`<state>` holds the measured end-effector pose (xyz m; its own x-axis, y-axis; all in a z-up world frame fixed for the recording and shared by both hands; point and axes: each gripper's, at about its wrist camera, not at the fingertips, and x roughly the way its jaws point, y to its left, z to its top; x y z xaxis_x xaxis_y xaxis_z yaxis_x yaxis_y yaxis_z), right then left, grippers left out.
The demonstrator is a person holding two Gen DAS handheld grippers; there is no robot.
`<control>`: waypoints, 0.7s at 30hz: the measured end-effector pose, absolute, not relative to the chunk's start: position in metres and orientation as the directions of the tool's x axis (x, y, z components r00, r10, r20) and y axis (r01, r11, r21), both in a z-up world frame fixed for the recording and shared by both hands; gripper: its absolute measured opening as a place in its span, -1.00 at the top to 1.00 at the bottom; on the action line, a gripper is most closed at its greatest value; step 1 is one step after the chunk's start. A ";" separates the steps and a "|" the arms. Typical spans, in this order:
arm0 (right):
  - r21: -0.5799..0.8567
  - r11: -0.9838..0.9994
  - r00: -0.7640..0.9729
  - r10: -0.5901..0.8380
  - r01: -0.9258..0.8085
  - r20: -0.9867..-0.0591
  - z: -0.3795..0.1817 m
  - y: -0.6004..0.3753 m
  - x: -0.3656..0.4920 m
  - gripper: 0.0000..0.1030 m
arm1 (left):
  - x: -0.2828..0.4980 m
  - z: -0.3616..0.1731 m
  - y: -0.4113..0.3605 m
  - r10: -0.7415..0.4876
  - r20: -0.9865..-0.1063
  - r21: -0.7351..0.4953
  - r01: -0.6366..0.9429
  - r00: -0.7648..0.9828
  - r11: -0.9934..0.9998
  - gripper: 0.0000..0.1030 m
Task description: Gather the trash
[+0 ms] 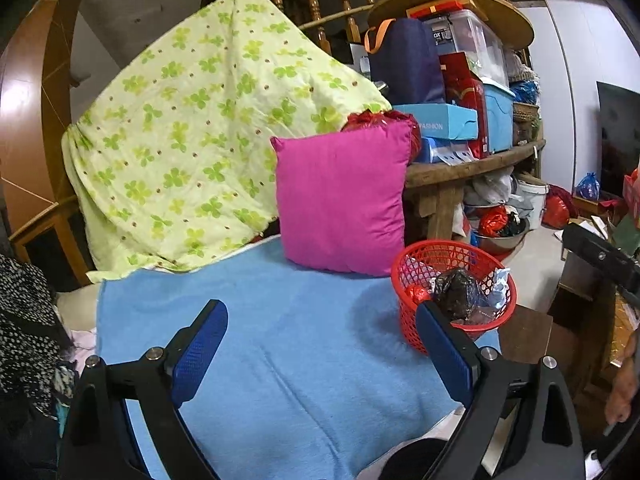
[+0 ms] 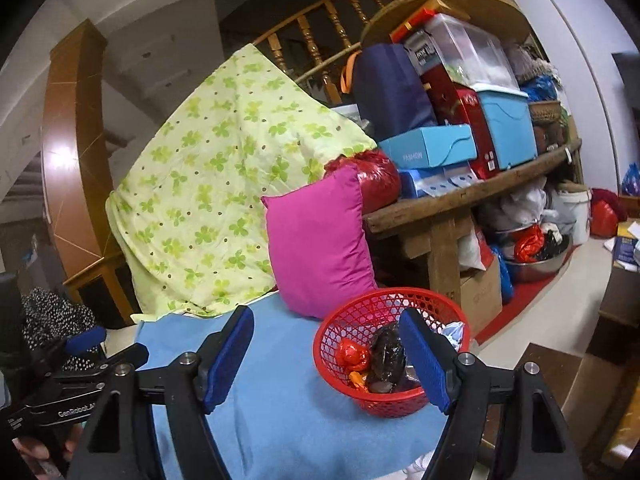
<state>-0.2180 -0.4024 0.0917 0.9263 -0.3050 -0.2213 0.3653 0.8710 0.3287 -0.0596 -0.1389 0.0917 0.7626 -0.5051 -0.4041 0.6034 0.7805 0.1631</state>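
Holding Both Grippers Wide Above the Towel

We hold the left gripper and right gripper spread wide, nothing between the jaws. Ahead and right of both, the red basket holds trash on the blue towel.

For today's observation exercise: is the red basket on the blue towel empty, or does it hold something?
Not empty. The red basket holds a dark crumpled bag, an orange-red wrapper and pale blue plastic.

Blue towel lies bare; pink cushion and red basket block its far edge.
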 end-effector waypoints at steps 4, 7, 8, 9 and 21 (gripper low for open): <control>0.307 0.884 0.931 -0.297 0.352 -0.214 0.103 -0.389 -0.233 -0.57 | -0.073 0.100 -0.136 -0.491 -0.378 0.189 0.585 0.784 0.789 -0.85; 0.275 0.893 0.928 -0.304 0.356 -0.214 0.109 -0.379 -0.241 -0.62 | -0.082 0.106 -0.134 -0.479 -0.364 0.196 0.568 0.799 0.799 -0.88; 0.269 0.896 0.929 -0.302 0.353 -0.213 0.112 -0.375 -0.245 -0.63 | -0.084 0.108 -0.133 -0.473 -0.360 0.200 0.561 0.804 0.803 -0.92; 0.268 0.897 0.930 -0.300 0.350 -0.211 0.113 -0.372 -0.247 -0.63 | -0.088 0.110 -0.132 -0.464 -0.349 0.208 0.550 0.814 0.809 -0.96; 0.230 0.903 0.926 -0.319 0.361 -0.203 0.125 -0.358 -0.268 -0.69 | -0.112 0.122 -0.127 -0.391 -0.296 0.257 0.467 0.872 0.846 -0.99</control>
<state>-0.2683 -0.3577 0.1254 0.9259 -0.3188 -0.2026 0.3615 0.9034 0.2305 -0.1121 -0.1275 0.1217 0.8716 -0.3907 -0.2960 0.4667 0.8462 0.2573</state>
